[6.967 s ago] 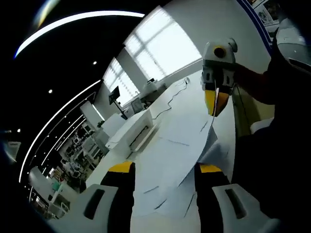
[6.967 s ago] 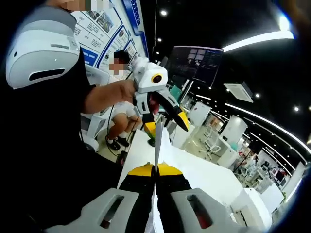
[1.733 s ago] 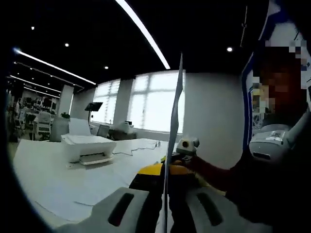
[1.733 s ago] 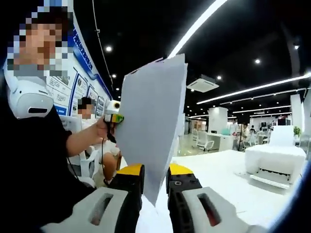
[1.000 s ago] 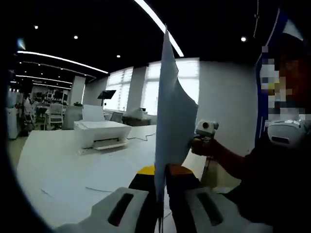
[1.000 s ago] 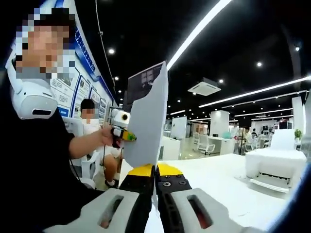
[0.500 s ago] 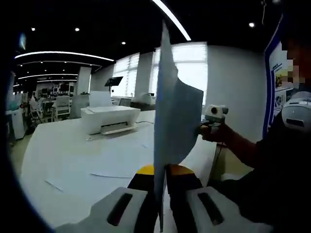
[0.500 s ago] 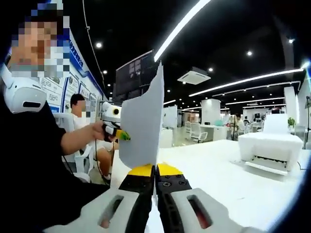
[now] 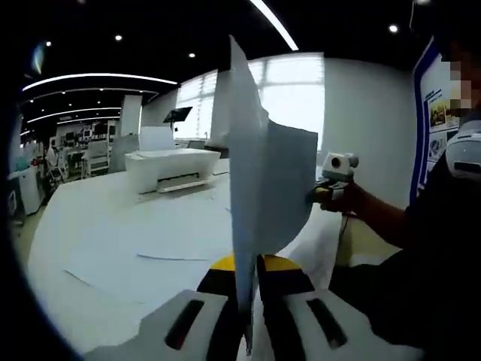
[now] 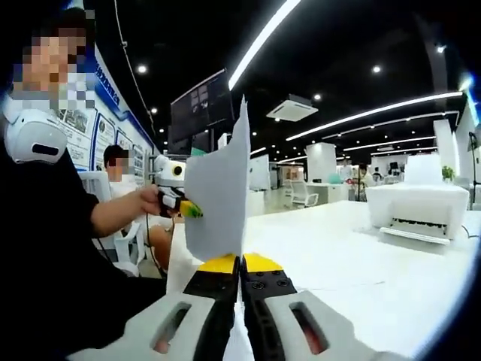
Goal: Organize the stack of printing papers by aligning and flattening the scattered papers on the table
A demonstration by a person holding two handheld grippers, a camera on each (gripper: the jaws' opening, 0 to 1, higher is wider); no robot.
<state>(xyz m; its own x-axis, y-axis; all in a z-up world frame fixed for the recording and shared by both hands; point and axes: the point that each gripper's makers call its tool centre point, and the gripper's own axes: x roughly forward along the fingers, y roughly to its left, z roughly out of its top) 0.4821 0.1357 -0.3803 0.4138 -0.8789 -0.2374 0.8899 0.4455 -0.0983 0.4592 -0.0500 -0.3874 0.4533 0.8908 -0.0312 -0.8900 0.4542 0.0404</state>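
A stack of white printing papers [image 9: 263, 188] stands upright off the table, seen nearly edge-on. My left gripper [image 9: 246, 263] is shut on its near bottom edge. The right gripper [image 9: 325, 192], held by a hand, pinches the same stack at its far side. In the right gripper view the papers [image 10: 219, 203] rise from my right gripper [image 10: 240, 262], whose yellow-tipped jaws are shut on them. The left gripper [image 10: 180, 203] grips the stack's far edge there. Several loose sheets [image 9: 150, 244] lie flat on the white table [image 9: 68, 226].
A white printer [image 9: 169, 167] stands on the table beyond the loose sheets, and also appears as the printer [image 10: 421, 204] at the right. The person holding the grippers is close by, with a dark sleeve [image 10: 52, 226]. Another person sits on a chair [image 10: 120, 188] behind.
Both grippers stay shut on the upright stack. The views have tilted slightly, bringing more of the table and loose sheets into the left gripper view.
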